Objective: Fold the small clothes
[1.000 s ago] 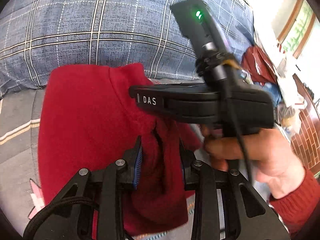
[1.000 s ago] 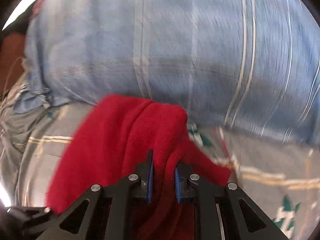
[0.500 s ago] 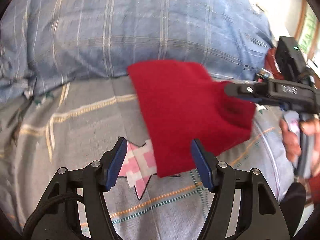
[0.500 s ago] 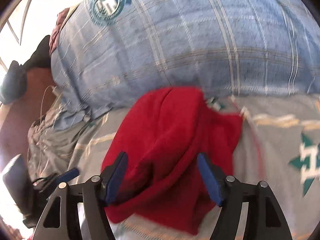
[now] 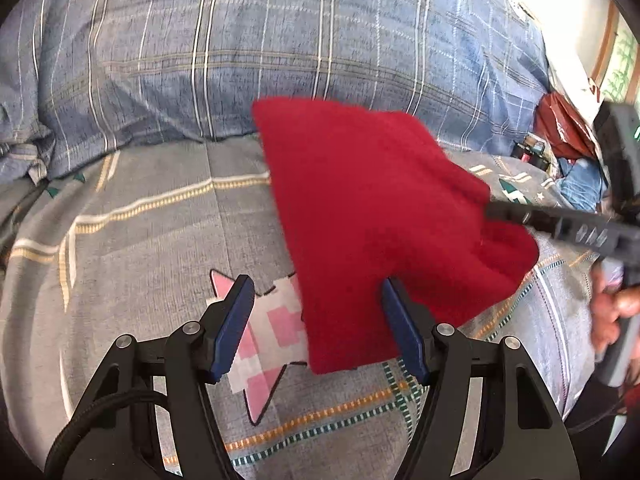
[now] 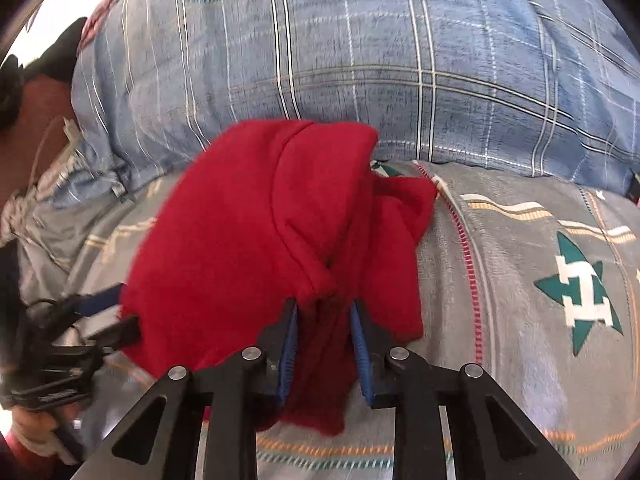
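Left gripper [image 5: 318, 330], at six o'clock of its own view: jaws set wide, nothing pinched, near edge of red garment [image 5: 372, 216] lying between the blue pads [image 5: 236, 328] without pressing on either. Under it, grey patterned bedsheet [image 5: 132, 264] with a pink star patch [image 5: 276, 332]. From nine round to two o'clock, a blue plaid pillow [image 5: 280, 40] banked up behind. Red garment spread from twelve o'clock down to centre, resting on the sheet, far edge against the pillow. At three o'clock, seen from the left camera, right gripper [image 6: 324, 344] reaching in from the side, person's hand [image 5: 612, 312] behind it, blurred. In its own view, jaws narrow and closing on a bunched fold of the garment; probably touching the cloth, though blur leaves pad contact uncertain.
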Action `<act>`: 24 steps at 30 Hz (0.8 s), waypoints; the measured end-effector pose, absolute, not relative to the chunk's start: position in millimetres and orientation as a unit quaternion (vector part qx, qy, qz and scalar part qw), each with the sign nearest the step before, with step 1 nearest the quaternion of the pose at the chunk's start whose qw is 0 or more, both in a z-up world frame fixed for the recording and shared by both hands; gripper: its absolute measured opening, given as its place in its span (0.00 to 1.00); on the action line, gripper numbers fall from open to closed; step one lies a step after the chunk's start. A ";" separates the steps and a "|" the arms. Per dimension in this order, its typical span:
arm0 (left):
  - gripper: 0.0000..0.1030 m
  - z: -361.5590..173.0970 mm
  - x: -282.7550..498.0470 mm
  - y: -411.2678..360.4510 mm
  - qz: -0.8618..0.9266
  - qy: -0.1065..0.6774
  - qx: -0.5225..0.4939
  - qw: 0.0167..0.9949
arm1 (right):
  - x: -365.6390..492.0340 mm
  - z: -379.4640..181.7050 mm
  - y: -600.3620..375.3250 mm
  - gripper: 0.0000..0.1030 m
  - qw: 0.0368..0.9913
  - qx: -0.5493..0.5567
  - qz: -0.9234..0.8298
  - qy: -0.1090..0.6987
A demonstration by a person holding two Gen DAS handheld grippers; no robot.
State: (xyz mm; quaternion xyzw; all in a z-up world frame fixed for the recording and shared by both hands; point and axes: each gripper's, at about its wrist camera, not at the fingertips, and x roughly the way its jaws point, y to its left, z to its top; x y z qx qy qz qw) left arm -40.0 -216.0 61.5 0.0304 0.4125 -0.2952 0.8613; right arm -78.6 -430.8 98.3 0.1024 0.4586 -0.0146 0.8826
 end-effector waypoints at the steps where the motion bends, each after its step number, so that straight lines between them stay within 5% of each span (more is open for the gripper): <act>1: 0.65 62.3 -40.6 -217.4 -0.295 0.410 0.035 0.863 | -81.4 110.4 -431.4 0.25 0.888 0.107 -0.019 0.446; 2: 0.65 62.5 -40.6 -218.0 -0.294 0.408 0.036 0.863 | -82.3 118.5 -432.4 0.29 0.894 0.110 -0.019 0.434; 5: 0.65 61.0 -40.3 -219.9 -0.293 0.409 0.038 0.863 | -72.3 134.9 -427.1 0.65 0.909 0.121 -0.024 0.398; 6: 0.65 61.2 -40.3 -220.3 -0.293 0.408 0.038 0.864 | -68.1 134.9 -423.4 0.65 0.908 0.126 -0.021 0.398; 8: 0.65 61.6 -40.5 -220.3 -0.294 0.406 0.040 0.864 | -50.9 118.5 -419.7 0.47 0.896 0.126 -0.015 0.426; 9: 0.65 61.8 -40.9 -220.4 -0.295 0.406 0.041 0.864 | -42.0 105.6 -417.5 0.19 0.887 0.120 -0.019 0.446; 20: 0.65 59.6 -42.4 -227.2 -0.290 0.402 0.053 0.867 | -66.9 99.3 -414.3 0.16 0.900 0.070 -0.021 0.430; 21: 0.65 59.6 -41.8 -227.0 -0.291 0.402 0.053 0.867 | -68.3 106.1 -417.9 0.24 0.904 0.088 -0.013 0.418; 22: 0.65 58.9 -40.9 -227.0 -0.292 0.404 0.051 0.866 | -68.9 112.2 -423.3 0.47 0.908 0.106 -0.012 0.404; 24: 0.65 57.5 -39.8 -227.1 -0.291 0.406 0.048 0.865 | -65.5 123.2 -435.7 0.72 0.918 0.136 -0.034 0.372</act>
